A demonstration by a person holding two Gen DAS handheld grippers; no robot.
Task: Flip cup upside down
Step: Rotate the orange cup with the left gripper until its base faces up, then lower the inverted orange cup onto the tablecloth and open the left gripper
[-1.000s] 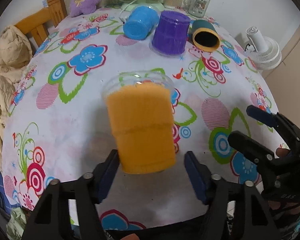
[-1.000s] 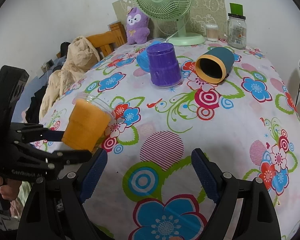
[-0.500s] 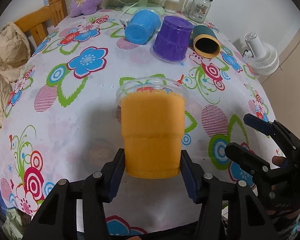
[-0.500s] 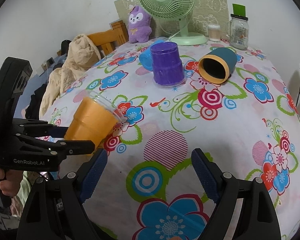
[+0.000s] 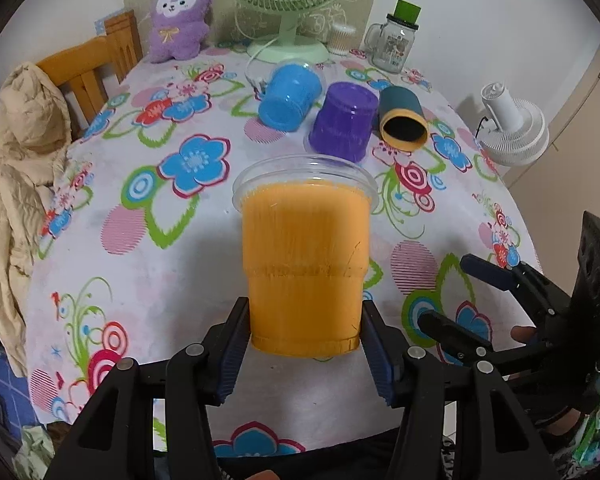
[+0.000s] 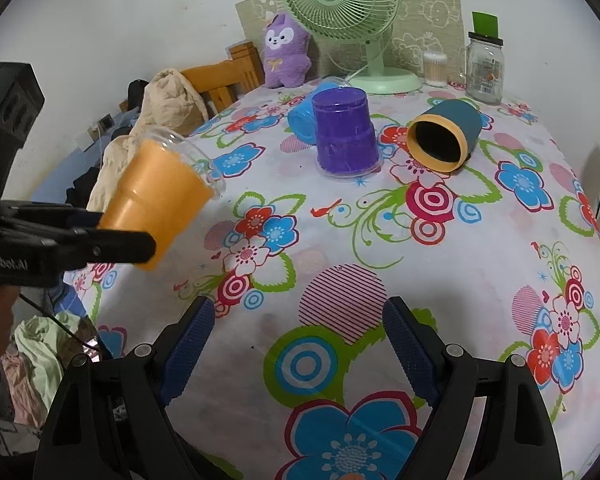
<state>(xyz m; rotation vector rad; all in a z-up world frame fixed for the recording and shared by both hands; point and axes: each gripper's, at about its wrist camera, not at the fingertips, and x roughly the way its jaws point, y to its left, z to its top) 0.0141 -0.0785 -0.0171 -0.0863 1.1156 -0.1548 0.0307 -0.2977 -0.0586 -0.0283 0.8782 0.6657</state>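
My left gripper (image 5: 304, 356) is shut on the base of an orange cup (image 5: 305, 264) with a clear rim. The cup is lifted off the flowered table (image 5: 148, 296), its mouth pointing away from me. In the right wrist view the orange cup (image 6: 156, 196) hangs tilted above the table's left edge, mouth up and to the right, held by the left gripper (image 6: 112, 236). My right gripper (image 6: 298, 352) is open and empty over the near part of the table (image 6: 480, 280); it also shows in the left wrist view (image 5: 452, 292).
At the back stand an upside-down purple cup (image 6: 344, 136), a blue cup (image 5: 290, 96) on its side and a teal cup with a yellow rim (image 6: 444, 136) on its side. Behind them are a green fan (image 6: 348, 20), a plush toy (image 6: 286, 52), a jar (image 6: 485, 68). A chair with a jacket (image 5: 24, 152) is at the left.
The left gripper closed on the orange cup's base and lifted it off the table, tilting it mouth-forward. The right gripper stayed open and nearly still.
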